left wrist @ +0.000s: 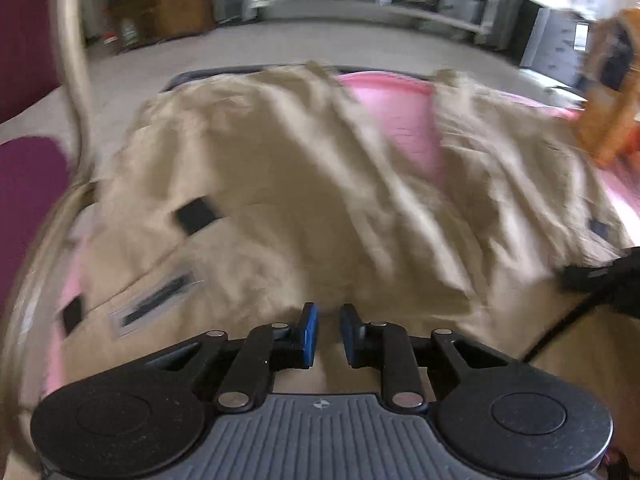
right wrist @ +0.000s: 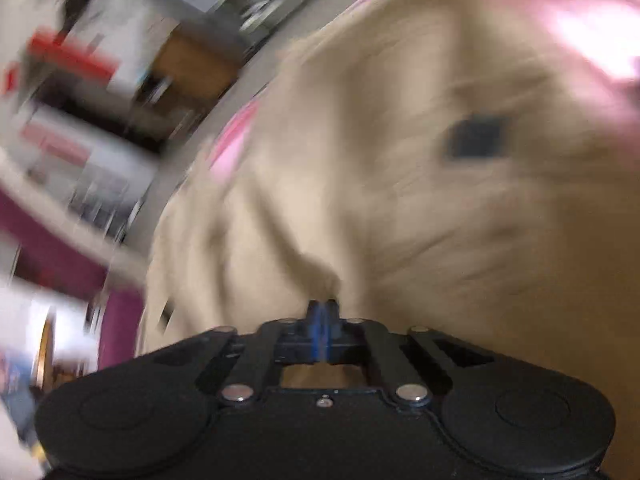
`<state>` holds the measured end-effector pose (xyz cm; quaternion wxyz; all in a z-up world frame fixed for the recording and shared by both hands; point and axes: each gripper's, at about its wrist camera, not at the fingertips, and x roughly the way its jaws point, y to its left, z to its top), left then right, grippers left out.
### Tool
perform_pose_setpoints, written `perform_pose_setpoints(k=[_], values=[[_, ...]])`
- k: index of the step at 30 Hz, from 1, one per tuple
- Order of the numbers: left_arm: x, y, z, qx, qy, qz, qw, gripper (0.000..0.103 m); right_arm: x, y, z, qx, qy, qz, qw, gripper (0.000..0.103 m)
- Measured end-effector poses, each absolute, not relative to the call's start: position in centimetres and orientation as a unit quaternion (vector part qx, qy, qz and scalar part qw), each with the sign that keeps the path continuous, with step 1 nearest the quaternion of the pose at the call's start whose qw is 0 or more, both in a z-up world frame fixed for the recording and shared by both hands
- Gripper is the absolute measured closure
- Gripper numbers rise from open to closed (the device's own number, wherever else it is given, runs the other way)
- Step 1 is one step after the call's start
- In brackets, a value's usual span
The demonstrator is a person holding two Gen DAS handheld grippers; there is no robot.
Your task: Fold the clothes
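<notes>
Lying rumpled over the pink tabletop, beige trousers: soft, light, limp. Right hand-held gripper pinches a fold; left hand-held gripper slightly spread, empty. Best gripped at waistband or hems.

left gripper: angled steeply downward, blue pads parallel with a narrow gap between them, nothing pressed between | right gripper: angled downward, view blurred, blue pads closed together, whether anything is pinched at the tips cannot be told
</notes>
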<state>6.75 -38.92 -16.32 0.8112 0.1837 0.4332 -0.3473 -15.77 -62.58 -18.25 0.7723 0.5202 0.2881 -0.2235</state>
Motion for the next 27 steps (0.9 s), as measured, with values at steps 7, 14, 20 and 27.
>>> perform_pose_setpoints(k=[7, 14, 20, 27], values=[[9.2, -36.2, -14.5, 0.125, 0.440, -0.289, 0.841, 0.083, -18.2, -62.4, -14.8, 0.380, 0.291, -0.421, 0.771, 0.098], [11.5, -35.5, -14.7, 0.102, 0.432, -0.257, 0.858, 0.077, -18.1, -63.0, -14.2, 0.385, 0.234, -0.371, 0.812, 0.085], [12.3, -36.8, -16.4, 0.152, 0.429, -0.218, 0.864, 0.071, -19.3, -65.6, -16.3, 0.446, 0.243, -0.384, 0.771, 0.089], [12.7, -35.3, -14.6, 0.128, 0.417, -0.191, 0.880, 0.081, -18.9, -63.9, -14.1, 0.394, 0.240, -0.454, 0.762, 0.086]])
